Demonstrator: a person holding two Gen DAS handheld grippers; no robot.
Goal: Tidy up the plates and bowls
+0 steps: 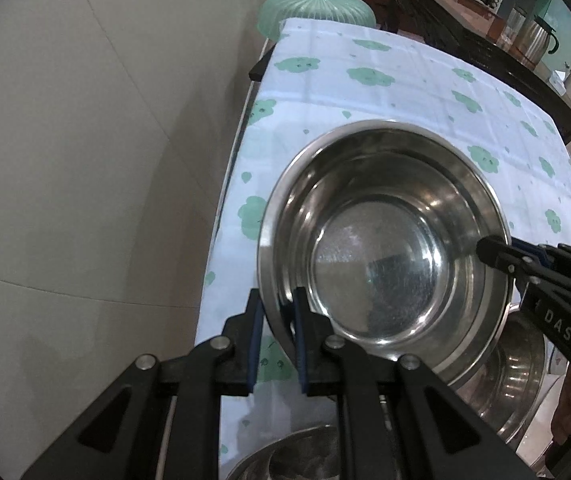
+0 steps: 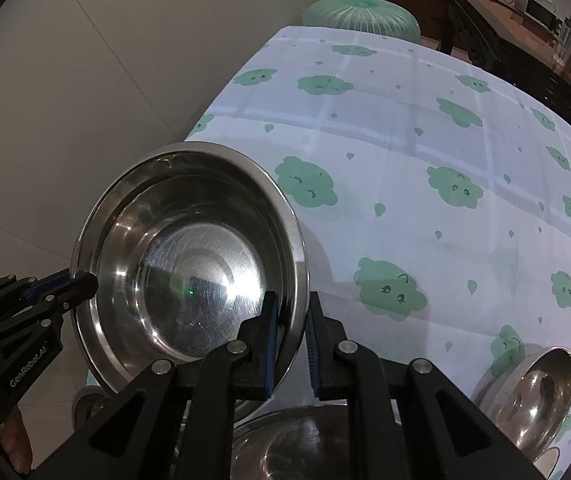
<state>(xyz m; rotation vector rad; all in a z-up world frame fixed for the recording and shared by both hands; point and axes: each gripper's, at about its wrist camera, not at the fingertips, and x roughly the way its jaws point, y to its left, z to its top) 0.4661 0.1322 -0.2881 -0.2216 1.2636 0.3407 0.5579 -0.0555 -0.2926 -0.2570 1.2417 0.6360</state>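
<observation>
We've got both grippers clamped on one steel bowl: left gripper pinches its near-left rim, wall betw. the blue pads, and right gripper pinches the opposite rim the same way. The bowl hangs tilted over the near-left part of the table w/ the cloud-print cloth. Another steel bowl sits on the cloth nr the right edge, and a third shows below our grippers. A green stool stands beyond the far end.
</observation>
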